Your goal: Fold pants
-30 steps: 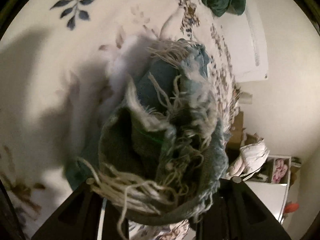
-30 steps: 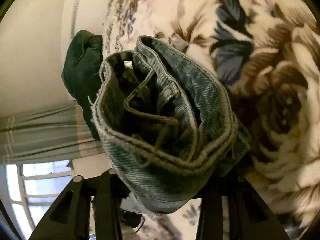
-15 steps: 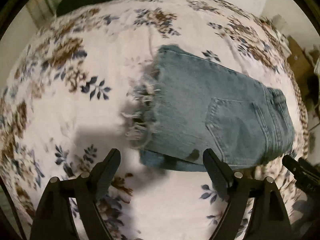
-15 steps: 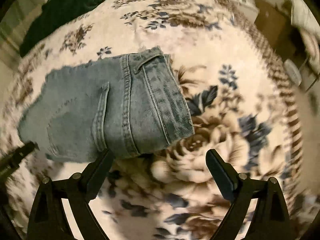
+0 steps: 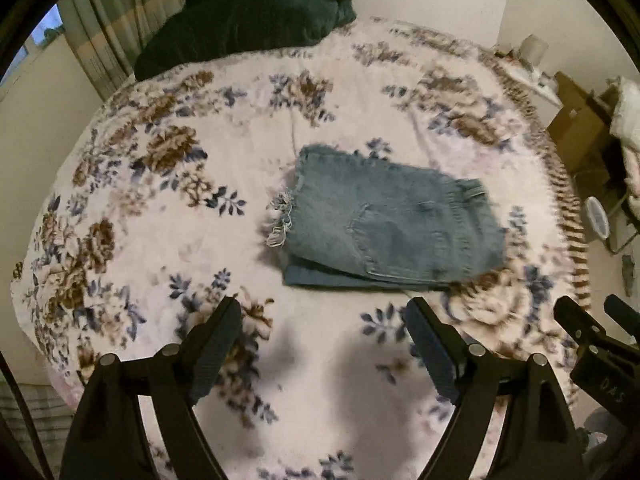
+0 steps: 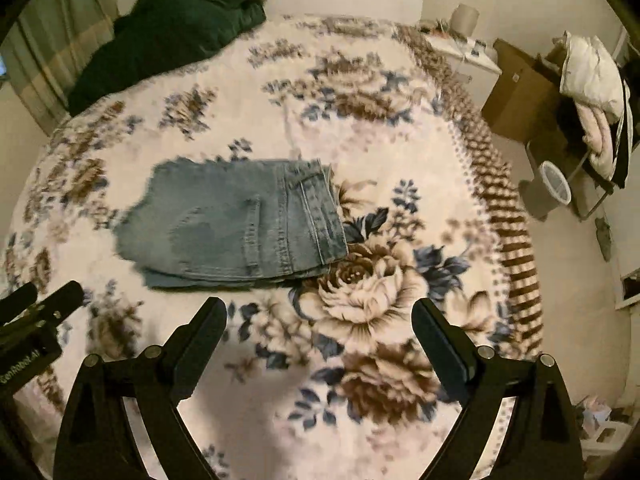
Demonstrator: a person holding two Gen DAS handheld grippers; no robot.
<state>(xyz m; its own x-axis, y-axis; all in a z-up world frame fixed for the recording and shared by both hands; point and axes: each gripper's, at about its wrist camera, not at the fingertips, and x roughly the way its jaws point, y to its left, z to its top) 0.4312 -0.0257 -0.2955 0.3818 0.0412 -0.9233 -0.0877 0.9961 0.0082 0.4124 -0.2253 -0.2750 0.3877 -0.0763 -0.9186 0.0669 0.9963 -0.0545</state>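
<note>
The blue denim pants (image 5: 388,224) lie folded in a flat rectangle on the floral bedspread (image 5: 168,184), back pocket up, frayed hem at the left, waistband at the right. They also show in the right wrist view (image 6: 236,224). My left gripper (image 5: 324,332) is open and empty, held above the bed on the near side of the pants. My right gripper (image 6: 320,332) is open and empty too, near the waistband end. Each gripper shows at the edge of the other's view.
A dark green blanket (image 5: 248,20) lies bunched at the far end of the bed. Off the bed's right side stand a cardboard box (image 6: 520,92), a chair with piled laundry (image 6: 592,80) and a small white bin (image 6: 556,184). Curtains (image 5: 100,48) hang at the far left.
A second ago both grippers were shut on bunched denim. They let go, opened and pulled back and up. The pants now lie folded on the bed.
</note>
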